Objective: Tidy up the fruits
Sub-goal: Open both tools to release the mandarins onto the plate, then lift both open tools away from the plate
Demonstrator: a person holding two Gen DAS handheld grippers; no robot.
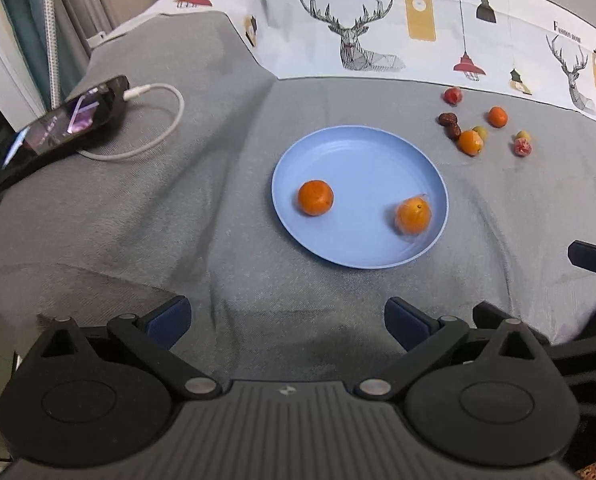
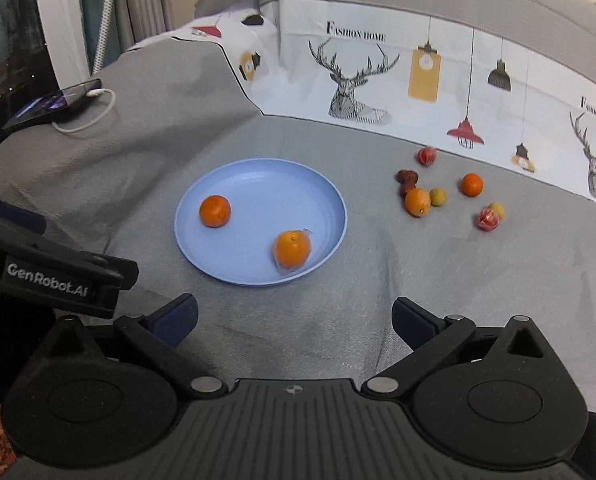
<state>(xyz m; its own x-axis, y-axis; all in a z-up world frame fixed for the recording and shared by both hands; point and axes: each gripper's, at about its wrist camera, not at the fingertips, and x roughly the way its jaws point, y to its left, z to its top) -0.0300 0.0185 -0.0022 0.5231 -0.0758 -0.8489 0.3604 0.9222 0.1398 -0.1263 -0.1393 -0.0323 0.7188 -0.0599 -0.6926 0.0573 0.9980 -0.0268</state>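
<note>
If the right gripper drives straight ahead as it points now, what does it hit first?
Probably the blue plate at its near rim; the open right gripper holds nothing, only grey cloth lies between. Depth is uncertain.

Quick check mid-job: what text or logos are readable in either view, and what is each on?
"FASHION HOME": printed sheet, above the deer drawing.
"FASHION HOME": again at the sheet's right edge, small and partly cut off.
"GenRobot.AI": left gripper body, in the right wrist view.
Phone screen: unreadable.
</note>
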